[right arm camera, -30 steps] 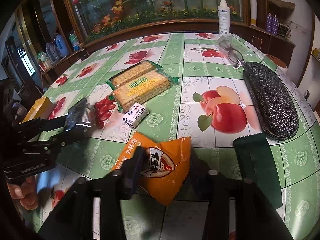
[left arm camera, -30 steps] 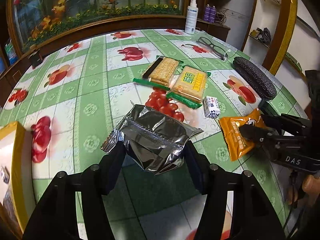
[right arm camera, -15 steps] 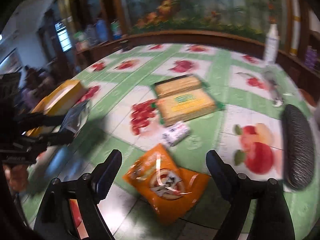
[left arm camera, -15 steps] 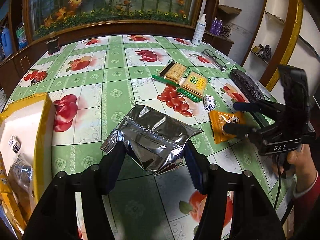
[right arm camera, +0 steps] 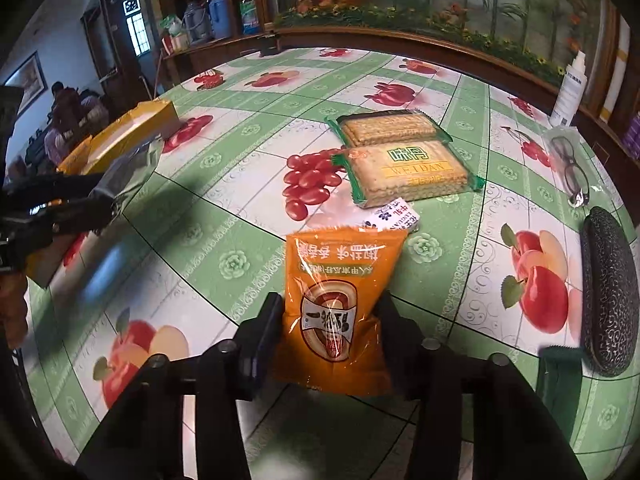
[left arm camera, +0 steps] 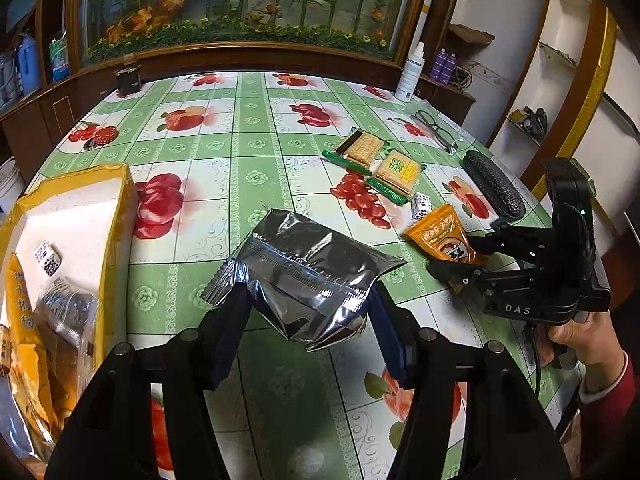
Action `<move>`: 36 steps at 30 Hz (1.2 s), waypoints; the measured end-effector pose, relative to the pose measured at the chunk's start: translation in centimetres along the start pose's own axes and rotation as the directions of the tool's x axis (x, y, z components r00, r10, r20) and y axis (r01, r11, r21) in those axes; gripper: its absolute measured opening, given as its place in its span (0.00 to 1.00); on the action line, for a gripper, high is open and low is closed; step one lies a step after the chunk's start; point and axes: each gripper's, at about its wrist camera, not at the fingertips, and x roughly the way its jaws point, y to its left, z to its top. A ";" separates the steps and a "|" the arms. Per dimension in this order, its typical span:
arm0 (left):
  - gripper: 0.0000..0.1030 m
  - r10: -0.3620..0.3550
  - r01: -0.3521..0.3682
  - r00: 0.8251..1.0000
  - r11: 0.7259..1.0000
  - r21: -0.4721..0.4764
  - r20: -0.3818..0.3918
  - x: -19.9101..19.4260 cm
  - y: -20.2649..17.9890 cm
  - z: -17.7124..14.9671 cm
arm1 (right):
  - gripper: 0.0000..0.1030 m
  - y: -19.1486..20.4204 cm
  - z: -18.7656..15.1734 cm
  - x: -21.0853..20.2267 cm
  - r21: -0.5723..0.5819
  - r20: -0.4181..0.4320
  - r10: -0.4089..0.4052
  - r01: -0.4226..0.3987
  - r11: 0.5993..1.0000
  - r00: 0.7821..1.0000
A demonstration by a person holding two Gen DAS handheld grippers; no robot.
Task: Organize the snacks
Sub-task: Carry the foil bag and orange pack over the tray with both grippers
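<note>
My left gripper (left arm camera: 306, 312) is shut on a silver foil snack pouch (left arm camera: 308, 268) and holds it above the table, right of the open yellow box (left arm camera: 114, 216) that holds several snack packs. My right gripper (right arm camera: 330, 320) is shut on an orange snack packet (right arm camera: 340, 292) and holds it off the table; it also shows in the left wrist view (left arm camera: 440, 236). Two cracker packs (right arm camera: 404, 160) and a small white candy packet (right arm camera: 394, 218) lie on the green fruit-print tablecloth (right arm camera: 240, 184). The left gripper with the pouch shows at the left of the right wrist view (right arm camera: 100, 196).
A black glasses case (right arm camera: 608, 288) and a dark green cloth (right arm camera: 560, 376) lie at the right edge. Glasses (right arm camera: 570, 164) and a white spray bottle (right arm camera: 570, 88) stand further back. A wooden ledge runs behind the table.
My right gripper has shut on the orange packet and lifted it. My left gripper has moved left and back with the silver pouch, so the yellow box is nearer.
</note>
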 end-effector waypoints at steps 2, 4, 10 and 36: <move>0.57 0.006 -0.006 1.000 1.000 -0.006 0.009 -0.6 0.2 -0.2 | 0.38 -0.1 0.0 -0.2 0.043 0.011 0.019 -0.020 0.999 1.000; 0.57 0.013 -0.013 1.000 1.000 -0.012 0.018 -1.2 0.4 -0.3 | 0.37 -0.2 -0.1 -0.5 0.100 0.026 0.055 -0.058 0.993 0.998; 0.57 0.056 -0.054 0.996 0.998 -0.028 0.070 -3.8 1.1 -0.5 | 0.36 0.8 -0.7 -2.0 0.186 0.104 0.158 -0.175 0.967 0.982; 0.57 0.234 -0.200 0.958 0.959 -0.199 0.164 -11.4 8.4 -3.8 | 0.36 11.5 1.9 -4.1 0.017 0.153 0.311 -0.317 0.948 0.938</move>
